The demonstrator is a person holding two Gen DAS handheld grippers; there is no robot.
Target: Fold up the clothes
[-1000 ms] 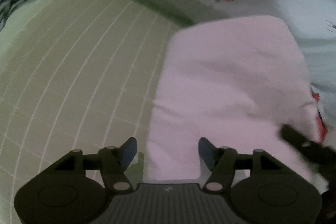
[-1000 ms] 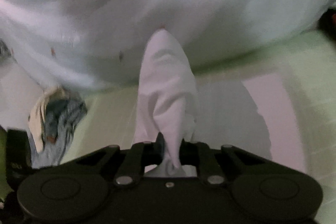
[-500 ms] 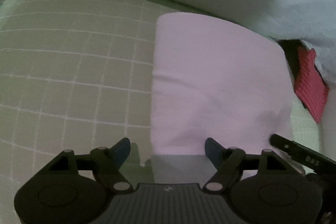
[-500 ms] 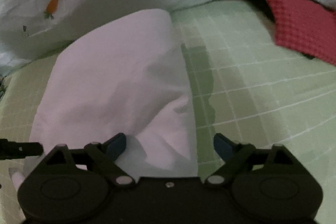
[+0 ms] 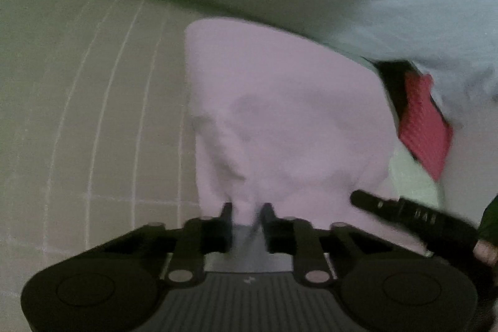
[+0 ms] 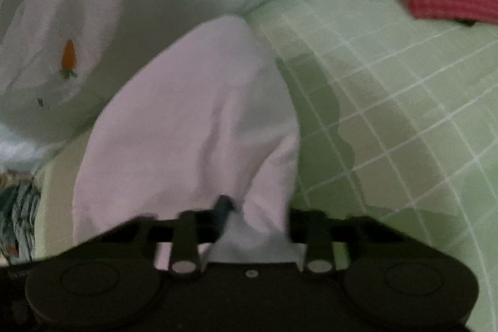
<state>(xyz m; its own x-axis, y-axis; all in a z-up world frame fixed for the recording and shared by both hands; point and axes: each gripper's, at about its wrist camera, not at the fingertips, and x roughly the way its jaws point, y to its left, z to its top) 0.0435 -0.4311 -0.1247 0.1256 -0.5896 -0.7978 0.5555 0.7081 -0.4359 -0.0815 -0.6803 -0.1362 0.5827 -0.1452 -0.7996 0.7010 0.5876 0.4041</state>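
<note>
Now pink cloth (image 5: 280, 114) pinched between both grippers' jaws, near edge.

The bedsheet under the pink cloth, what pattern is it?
Light green bedsheet with a white grid; clearest in the right wrist view.

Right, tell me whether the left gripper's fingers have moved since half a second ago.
Yes. The left gripper closed inward on the pink cloth near edge, judged against its own body.
</note>
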